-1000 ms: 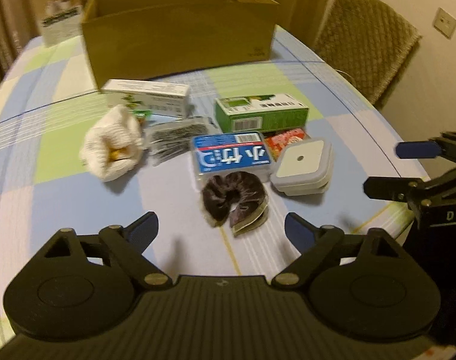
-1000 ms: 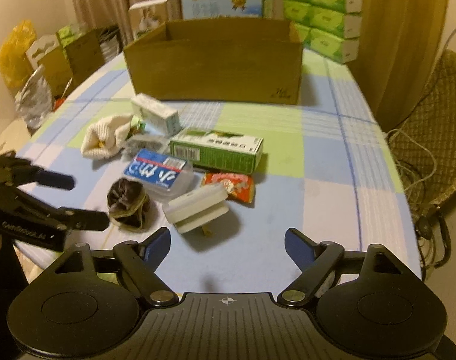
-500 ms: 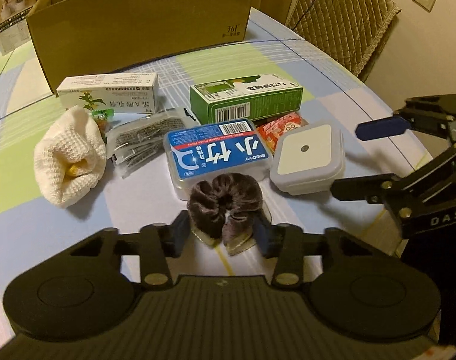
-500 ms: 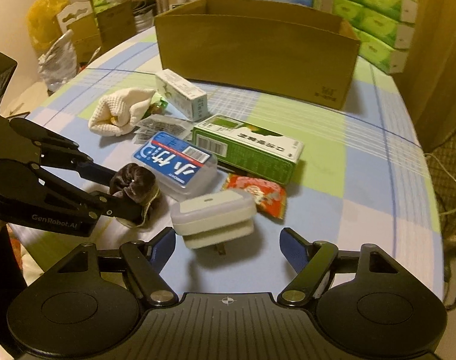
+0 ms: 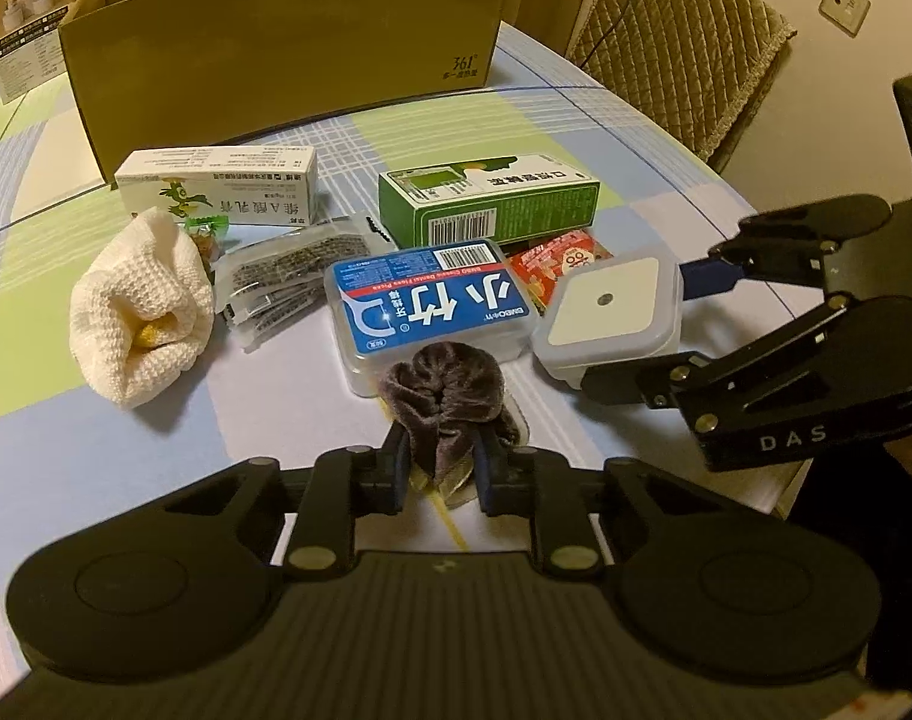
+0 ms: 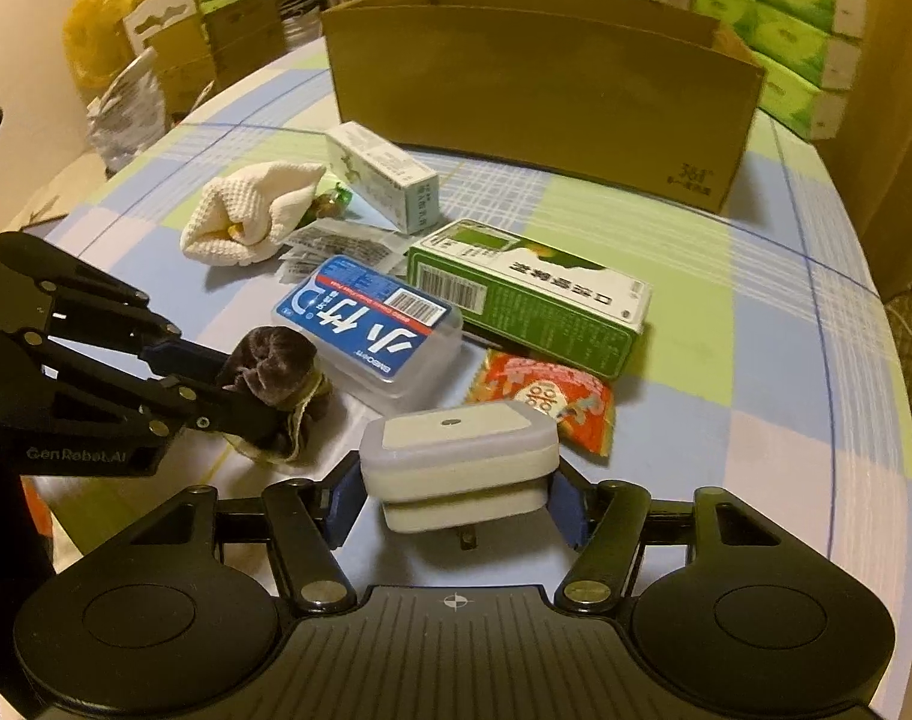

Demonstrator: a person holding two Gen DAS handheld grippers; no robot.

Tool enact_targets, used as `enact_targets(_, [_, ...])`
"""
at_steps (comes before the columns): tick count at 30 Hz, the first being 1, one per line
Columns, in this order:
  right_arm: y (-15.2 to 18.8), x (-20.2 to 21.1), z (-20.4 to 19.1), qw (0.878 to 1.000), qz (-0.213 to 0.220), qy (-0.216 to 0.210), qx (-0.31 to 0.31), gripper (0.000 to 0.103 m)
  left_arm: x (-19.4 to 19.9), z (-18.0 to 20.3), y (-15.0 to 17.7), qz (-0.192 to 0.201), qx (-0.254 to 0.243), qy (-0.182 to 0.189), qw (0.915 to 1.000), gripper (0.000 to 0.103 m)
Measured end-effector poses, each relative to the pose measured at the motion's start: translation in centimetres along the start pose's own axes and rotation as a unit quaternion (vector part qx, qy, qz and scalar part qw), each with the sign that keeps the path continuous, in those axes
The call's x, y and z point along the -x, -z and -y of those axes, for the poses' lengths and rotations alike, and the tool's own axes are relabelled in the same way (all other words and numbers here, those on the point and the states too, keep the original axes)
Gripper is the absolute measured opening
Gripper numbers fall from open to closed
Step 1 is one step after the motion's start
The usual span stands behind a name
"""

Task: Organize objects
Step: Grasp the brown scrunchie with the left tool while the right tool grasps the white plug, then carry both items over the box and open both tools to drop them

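Left wrist view. The left gripper (image 5: 438,468) was clenched on the brown velvet scrunchie (image 5: 441,384), pads pinching its near folds right at the tips. Judged soft, light and squashy: any bunched fold would do as a hold, though a loose loop might snag the blue-lidded floss case (image 5: 429,303) touching it just ahead. Farther ahead stood the open cardboard box (image 5: 276,54); its inside was hidden behind the near wall.

Right wrist view. The right gripper (image 6: 456,501) was closing, with the white plug-in night light (image 6: 459,444) between its blue pads; the pads looked at or just short of the flat sides, contact not certain. Judged a stiff, smooth, light plastic block with prongs underneath, best taken across those opposite sides. Beyond it lay a red snack packet (image 6: 546,396) and a green carton (image 6: 534,294) on the checked surface (image 6: 756,360). From here too the box's contents could not be seen.
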State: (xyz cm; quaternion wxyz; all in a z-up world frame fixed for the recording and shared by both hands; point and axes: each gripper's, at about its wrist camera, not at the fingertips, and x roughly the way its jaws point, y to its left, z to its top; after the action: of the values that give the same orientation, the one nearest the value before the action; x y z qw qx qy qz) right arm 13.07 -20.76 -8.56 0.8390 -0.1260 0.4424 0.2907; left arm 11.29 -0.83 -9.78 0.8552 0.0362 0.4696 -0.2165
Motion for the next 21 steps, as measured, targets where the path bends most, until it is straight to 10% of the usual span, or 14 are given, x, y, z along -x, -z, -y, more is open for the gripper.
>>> enact_targets(12, [-1.3,4.7,0.5,0.998,0.046,0.021,-0.038,0.059,4.2,0.1,-1.5,0.028,0.01,-0.021,0.9993,0.015])
enact_targets(21, [-12.2,8.2,3.8,0.99,0.133,0.027,-0.042,0.059,7.8,-3.1,-9.9,0.073,0.002,-0.077,0.9943,0.015])
